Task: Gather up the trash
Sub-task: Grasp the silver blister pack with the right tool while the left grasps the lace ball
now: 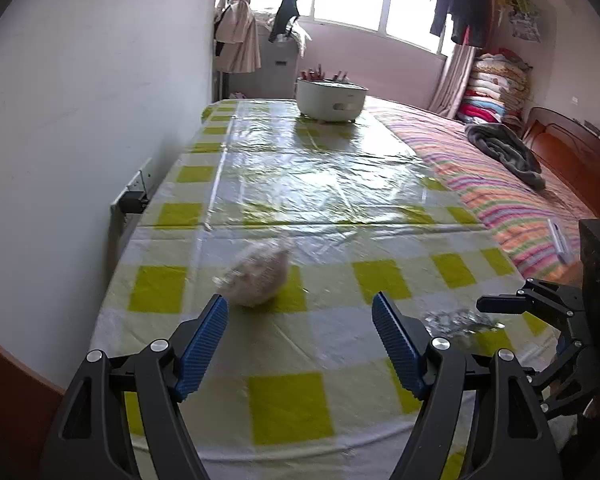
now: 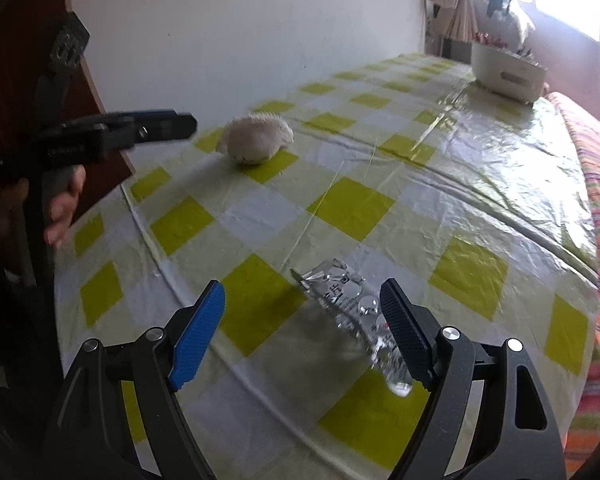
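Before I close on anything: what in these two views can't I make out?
- White crumpled wad: motion-blurred in both views; material unclear.
- Clear plastic piece: right wrist view, its near end passes behind the right hand-held gripper pad; contact unclear.
- White pot: far off; contents too small.
- Table's near edge: behind the left hand-held gripper.

We see two pieces of trash on the desk. The first is a white crumpled wad (image 1: 256,278), roundish and puffy, like balled-up tissue or thin plastic. It rests on the checked cloth at the edge of a green square, toward the wall side, and is somewhat blurred in both views. The second is a clear, crushed plastic wrapper (image 2: 356,312), flattened and wrinkled, with small dark print and a red spot on it. It lies long and slanted across a pale square, well apart from the wad, nearer the bed side. In the left view we see it only as a glinting, blurry patch (image 1: 458,320).
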A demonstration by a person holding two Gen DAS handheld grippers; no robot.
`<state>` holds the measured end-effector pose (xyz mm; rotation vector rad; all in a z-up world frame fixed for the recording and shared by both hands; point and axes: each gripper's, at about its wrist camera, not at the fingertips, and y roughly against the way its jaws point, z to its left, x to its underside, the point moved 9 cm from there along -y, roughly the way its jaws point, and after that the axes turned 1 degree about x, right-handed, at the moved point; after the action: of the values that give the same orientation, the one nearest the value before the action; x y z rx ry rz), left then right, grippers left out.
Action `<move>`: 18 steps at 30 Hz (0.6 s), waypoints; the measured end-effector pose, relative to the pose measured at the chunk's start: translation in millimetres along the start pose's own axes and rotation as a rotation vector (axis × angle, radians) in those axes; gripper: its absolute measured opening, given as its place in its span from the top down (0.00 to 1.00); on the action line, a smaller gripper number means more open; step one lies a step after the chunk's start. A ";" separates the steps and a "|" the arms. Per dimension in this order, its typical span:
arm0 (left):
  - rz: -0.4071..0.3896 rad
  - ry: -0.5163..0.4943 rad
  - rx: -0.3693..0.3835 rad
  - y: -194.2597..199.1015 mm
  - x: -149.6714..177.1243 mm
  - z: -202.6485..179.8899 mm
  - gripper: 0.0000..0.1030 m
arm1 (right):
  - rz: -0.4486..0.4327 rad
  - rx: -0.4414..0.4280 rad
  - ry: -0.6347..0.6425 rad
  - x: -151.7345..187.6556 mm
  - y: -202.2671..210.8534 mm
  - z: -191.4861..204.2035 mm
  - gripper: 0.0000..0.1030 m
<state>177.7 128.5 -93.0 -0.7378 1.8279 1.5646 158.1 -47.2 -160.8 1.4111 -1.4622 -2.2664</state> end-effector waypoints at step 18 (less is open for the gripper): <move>0.061 -0.004 0.028 -47.3 -17.3 15.7 0.30 | 0.107 -0.039 0.017 10.6 -23.8 -22.4 0.25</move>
<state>226.0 137.5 -112.3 -0.6714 1.8821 1.5748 177.4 -54.9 -188.1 1.3049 -1.4439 -2.2011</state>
